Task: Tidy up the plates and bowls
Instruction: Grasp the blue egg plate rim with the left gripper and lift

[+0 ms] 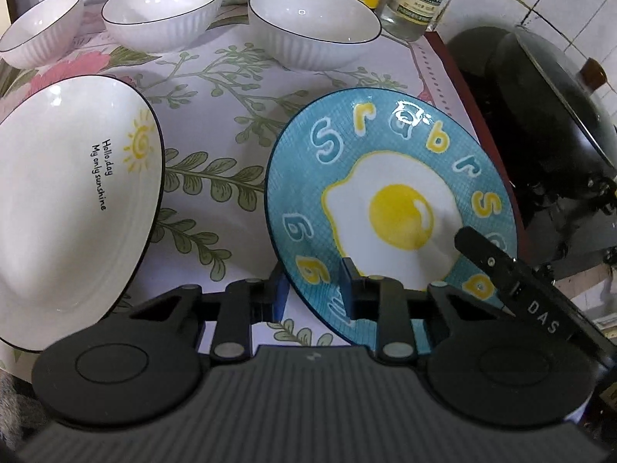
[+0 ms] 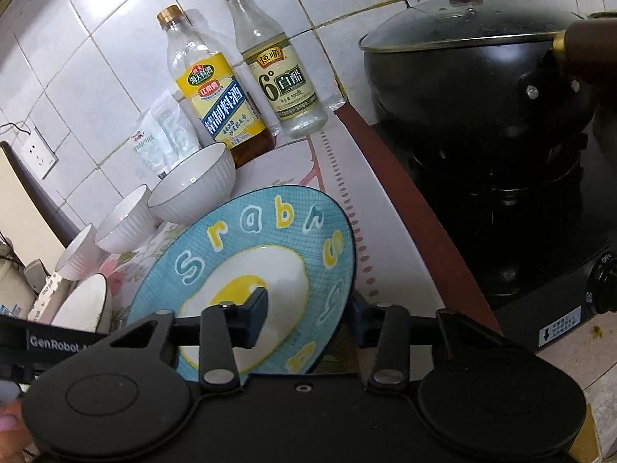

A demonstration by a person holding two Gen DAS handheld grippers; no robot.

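Both grippers hold the round blue ceramic plate with a fried-egg print [image 1: 389,208], which is tilted, its far rim raised above the floral-print tabletop [image 1: 216,115]. The left gripper [image 1: 314,289] has its jaws closed on the plate's near rim, one finger under and one over. The right gripper [image 2: 308,320] pinches the plate's right-hand rim the same way, one finger lying across the egg print.

Risks, as judged:
- Glazed ceramic is slick. Both holds are at the rim only, so unequal lift could let the plate pivot and slip out.
- Two rigid grips on one plate can work against each other; any twist between the hands loads the rim.
- The finger of the right gripper [image 1: 486,254] sits close to the left gripper; the two may collide.

Clearances, relative to the blue plate:
- Left: a white oval dish with a sun print [image 1: 77,208], near but apart.
- Behind: three white ribbed bowls [image 1: 312,27], then bottles [image 2: 285,73] at the tiled wall.
- Right: the tabletop edge, then a black lidded wok [image 2: 474,88]. Little margin.
- Open room lies above, and between plate and dish.
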